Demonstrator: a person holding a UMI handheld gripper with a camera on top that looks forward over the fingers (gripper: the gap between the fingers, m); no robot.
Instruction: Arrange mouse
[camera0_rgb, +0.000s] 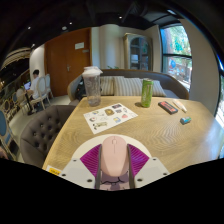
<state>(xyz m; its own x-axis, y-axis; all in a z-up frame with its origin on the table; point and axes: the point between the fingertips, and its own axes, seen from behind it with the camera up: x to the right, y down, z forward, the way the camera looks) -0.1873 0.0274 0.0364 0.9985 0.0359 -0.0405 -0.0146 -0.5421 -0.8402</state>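
Observation:
A pale pink computer mouse (114, 155) sits between my two fingers, its nose pointing away from me over the wooden table (150, 125). Both magenta pads (92, 160) press against its sides, so my gripper (114, 168) is shut on it and holds it just above the table's near edge. The rear of the mouse is hidden down between the fingers.
On the table stand a clear plastic jug (92, 86), a green can (146, 93), an open leaflet (109, 117), a dark box (167, 105) and a small blue item (185, 121). A grey tufted sofa (45, 125) is at the left, a striped sofa (125, 85) behind.

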